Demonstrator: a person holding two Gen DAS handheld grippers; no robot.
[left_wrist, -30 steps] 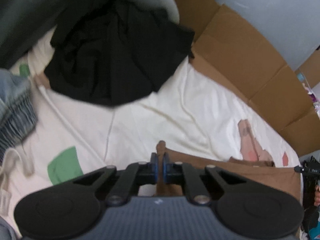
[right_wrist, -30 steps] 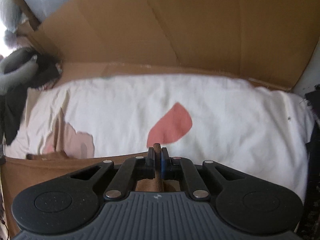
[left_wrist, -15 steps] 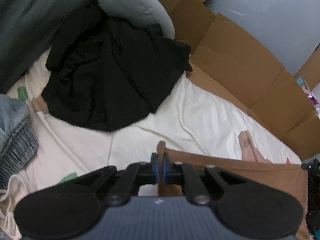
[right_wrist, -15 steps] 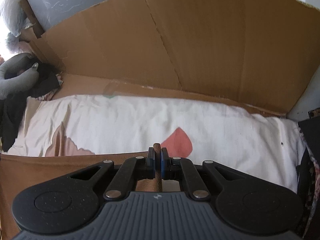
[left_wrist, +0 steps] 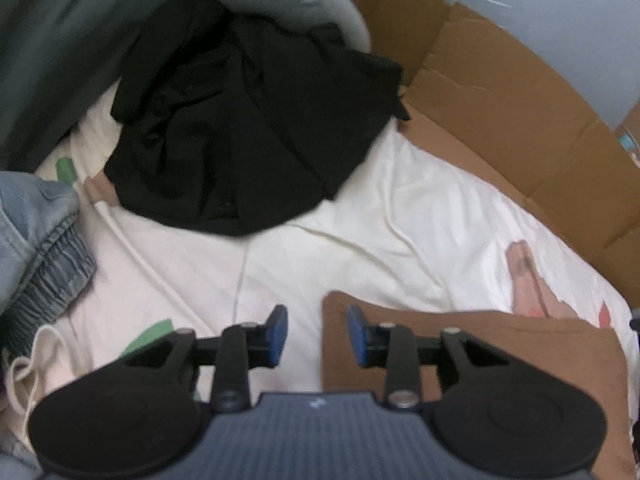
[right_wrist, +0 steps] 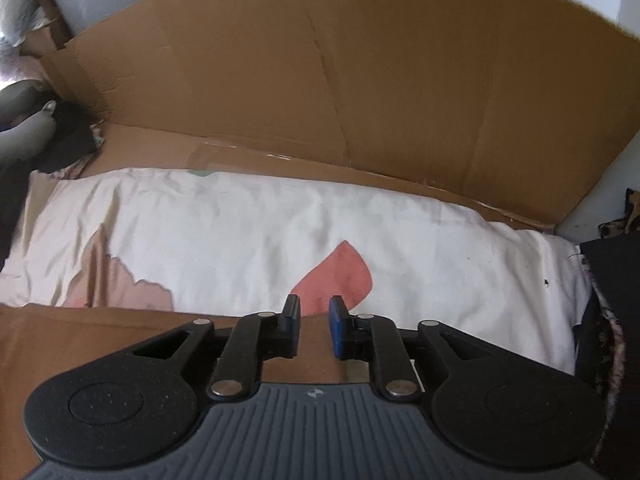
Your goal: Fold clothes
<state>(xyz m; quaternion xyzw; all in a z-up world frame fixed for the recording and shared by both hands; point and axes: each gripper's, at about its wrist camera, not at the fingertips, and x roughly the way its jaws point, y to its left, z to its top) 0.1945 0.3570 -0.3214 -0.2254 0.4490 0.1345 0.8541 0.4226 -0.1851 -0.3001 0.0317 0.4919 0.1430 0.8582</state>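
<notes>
Lying flat beneath both grippers, brown garment, left gripper released, right gripper released

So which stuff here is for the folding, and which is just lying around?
For the folding:
brown cloth
left gripper, open
right gripper, open

Just lying around:
black garment
blue jeans
cardboard
white sheet, which the cloth lies on
</notes>
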